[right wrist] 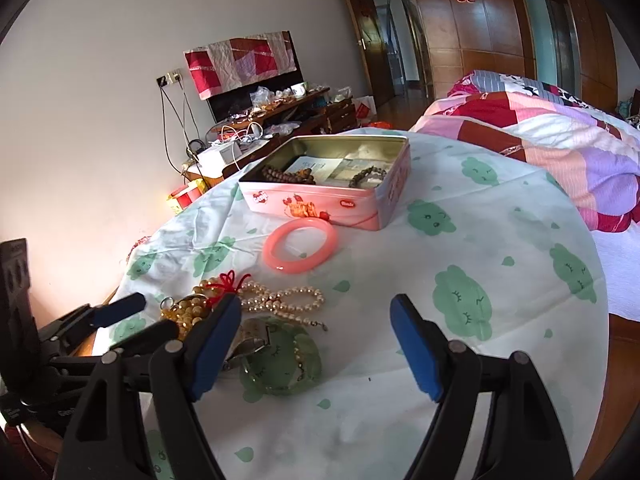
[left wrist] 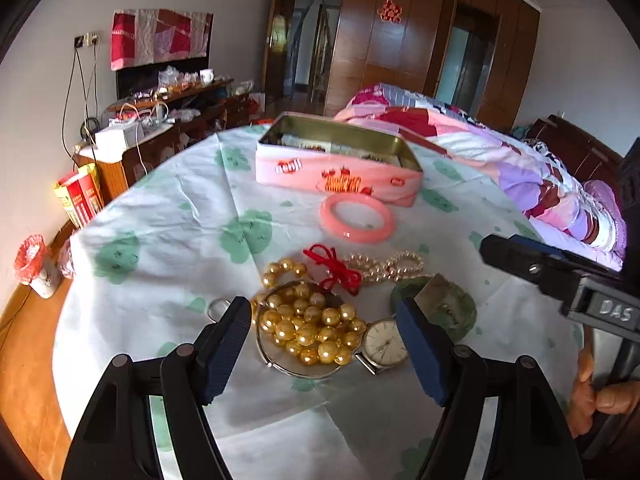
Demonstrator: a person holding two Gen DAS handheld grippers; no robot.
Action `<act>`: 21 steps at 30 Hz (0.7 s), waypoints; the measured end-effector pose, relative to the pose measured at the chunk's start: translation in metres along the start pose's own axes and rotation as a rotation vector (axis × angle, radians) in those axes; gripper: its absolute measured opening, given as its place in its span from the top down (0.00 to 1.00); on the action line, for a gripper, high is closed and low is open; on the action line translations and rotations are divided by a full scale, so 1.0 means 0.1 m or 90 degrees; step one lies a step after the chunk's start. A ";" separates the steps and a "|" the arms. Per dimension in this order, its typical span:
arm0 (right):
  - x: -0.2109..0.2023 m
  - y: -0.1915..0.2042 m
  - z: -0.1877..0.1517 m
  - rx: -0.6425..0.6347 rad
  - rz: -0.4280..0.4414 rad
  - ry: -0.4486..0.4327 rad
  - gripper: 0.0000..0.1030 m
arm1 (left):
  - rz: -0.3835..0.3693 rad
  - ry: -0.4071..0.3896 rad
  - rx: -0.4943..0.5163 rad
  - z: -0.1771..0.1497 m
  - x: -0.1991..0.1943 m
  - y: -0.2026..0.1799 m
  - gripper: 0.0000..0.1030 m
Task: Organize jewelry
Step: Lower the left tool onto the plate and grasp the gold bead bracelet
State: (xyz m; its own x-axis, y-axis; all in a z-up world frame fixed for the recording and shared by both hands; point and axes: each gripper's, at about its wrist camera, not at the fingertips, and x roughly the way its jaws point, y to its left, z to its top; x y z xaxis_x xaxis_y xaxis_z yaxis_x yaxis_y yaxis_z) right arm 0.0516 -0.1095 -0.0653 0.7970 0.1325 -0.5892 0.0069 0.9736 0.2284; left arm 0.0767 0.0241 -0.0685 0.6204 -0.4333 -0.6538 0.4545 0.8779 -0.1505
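Brown beads (right wrist: 289,176) inside pink tin (right wrist: 320,204) visible only from right wrist; left gripper (left wrist: 324,336) spread over gold beads (left wrist: 310,330), right gripper (right wrist: 316,350) spread, empty.

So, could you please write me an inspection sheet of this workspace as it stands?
Surface: round table under white cloth with green prints.
Job's things: open pink metal tin holding dark bead bracelets; pink bangle; gold bead strand; pale pearl strand with red knotted cord; round wristwatch; green jade bangle.
Clutter: nothing seen.
Grippers: left tongs open above the gold beads; right tongs open, empty.
Cables: wall-socket leads.
Surroundings: quilted bed, wooden wardrobe, cluttered sideboard.
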 end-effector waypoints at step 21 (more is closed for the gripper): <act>0.08 -0.12 -0.04 0.038 0.025 0.028 0.33 | -0.018 -0.005 -0.084 0.00 0.03 0.25 0.89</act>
State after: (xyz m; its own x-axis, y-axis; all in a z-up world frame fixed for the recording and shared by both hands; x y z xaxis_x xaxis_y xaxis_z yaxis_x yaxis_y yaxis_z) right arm 0.0557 -0.1189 -0.0762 0.7702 0.1802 -0.6118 0.0127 0.9547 0.2972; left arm 0.0898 0.0453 -0.0742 0.6143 -0.4591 -0.6418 0.3837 0.8845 -0.2655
